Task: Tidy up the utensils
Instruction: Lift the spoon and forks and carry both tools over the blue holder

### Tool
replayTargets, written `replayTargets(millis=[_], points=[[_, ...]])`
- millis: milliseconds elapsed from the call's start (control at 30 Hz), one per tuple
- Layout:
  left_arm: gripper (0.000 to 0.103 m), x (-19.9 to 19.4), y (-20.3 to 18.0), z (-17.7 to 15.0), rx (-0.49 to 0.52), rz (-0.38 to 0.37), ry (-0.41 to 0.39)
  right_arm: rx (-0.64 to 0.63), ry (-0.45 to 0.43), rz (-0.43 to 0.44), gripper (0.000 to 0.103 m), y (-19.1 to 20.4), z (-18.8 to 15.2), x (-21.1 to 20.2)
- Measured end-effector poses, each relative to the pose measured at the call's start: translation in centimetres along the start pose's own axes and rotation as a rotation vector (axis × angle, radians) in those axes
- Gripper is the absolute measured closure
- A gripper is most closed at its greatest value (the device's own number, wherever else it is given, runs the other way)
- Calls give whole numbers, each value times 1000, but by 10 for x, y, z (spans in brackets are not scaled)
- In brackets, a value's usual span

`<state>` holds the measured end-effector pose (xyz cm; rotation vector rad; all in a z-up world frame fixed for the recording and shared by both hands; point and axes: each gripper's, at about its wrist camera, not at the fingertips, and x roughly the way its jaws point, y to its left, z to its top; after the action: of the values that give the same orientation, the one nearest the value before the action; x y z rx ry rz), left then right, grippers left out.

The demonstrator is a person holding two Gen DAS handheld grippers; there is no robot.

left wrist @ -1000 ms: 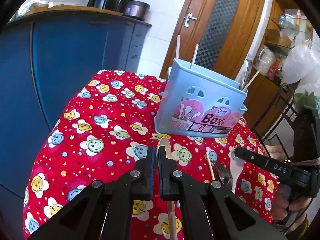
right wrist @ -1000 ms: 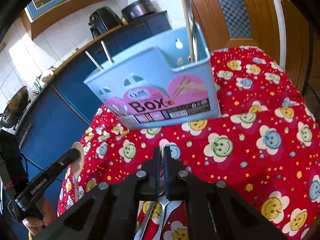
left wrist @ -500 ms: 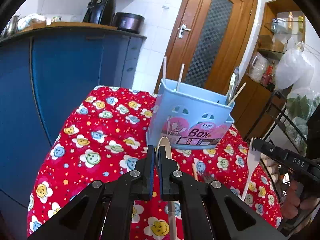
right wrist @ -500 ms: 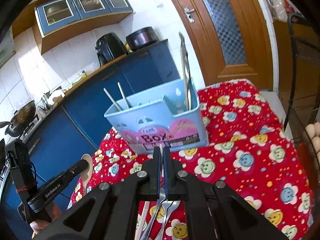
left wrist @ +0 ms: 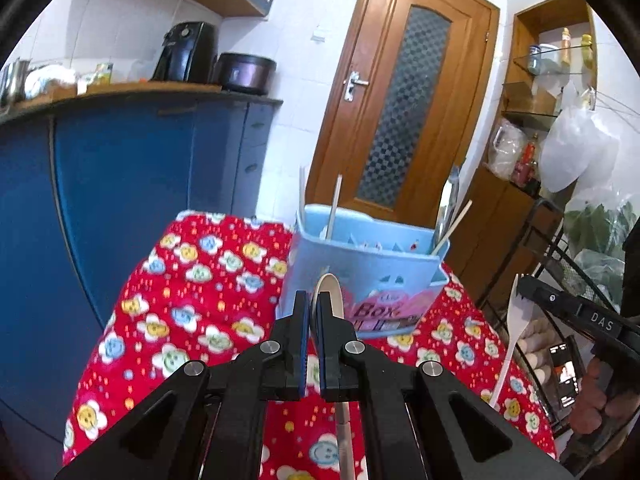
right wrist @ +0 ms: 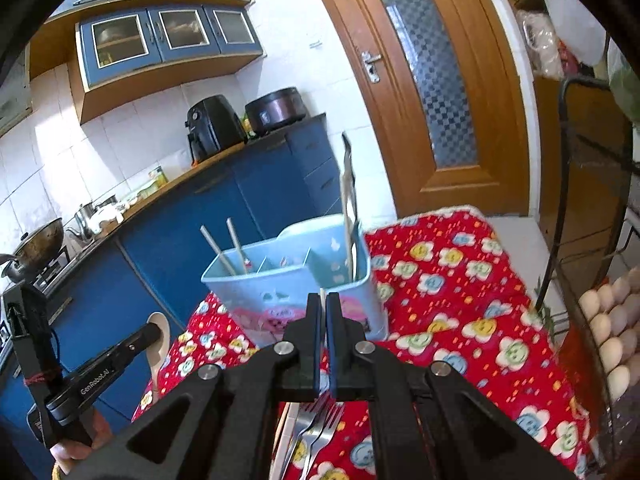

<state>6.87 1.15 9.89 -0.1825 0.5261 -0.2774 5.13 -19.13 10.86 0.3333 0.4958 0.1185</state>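
Note:
A light blue utensil box (left wrist: 362,280) stands on the red smiley-print tablecloth (left wrist: 192,292), with chopsticks (right wrist: 224,250) in its left compartment and a metal utensil (right wrist: 349,208) in its right one. My left gripper (left wrist: 313,300) is shut on a wooden spoon (left wrist: 329,292), bowl up, in the air in front of the box. My right gripper (right wrist: 323,300) is shut on a white plastic fork (left wrist: 517,320), tines up, held to the right of the box. Only the fork's thin edge (right wrist: 322,293) shows between the right jaws. Metal forks (right wrist: 316,420) lie on the cloth beneath the right gripper.
Blue kitchen cabinets (left wrist: 120,184) close off the table's left and far side, and a wooden door (left wrist: 404,120) stands behind the box. A wire rack with eggs (right wrist: 612,320) stands by the table's right edge. A hand (right wrist: 72,440) grips the left tool's handle.
Both grippers have risen from the cloth with the spoon and the white fork held. The box now sits lower and smaller in both views, with its inside visible.

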Motion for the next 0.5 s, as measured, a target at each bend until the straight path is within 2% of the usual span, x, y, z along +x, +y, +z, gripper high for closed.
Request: replayTargets(millis=[233,500], points=[[100,5,-11,30,34,13,-69,-35,-66,-51,99,0,25,-2],[100,18,-10,61,26,47,-138,-67,-134,-117,99,0,50,6]])
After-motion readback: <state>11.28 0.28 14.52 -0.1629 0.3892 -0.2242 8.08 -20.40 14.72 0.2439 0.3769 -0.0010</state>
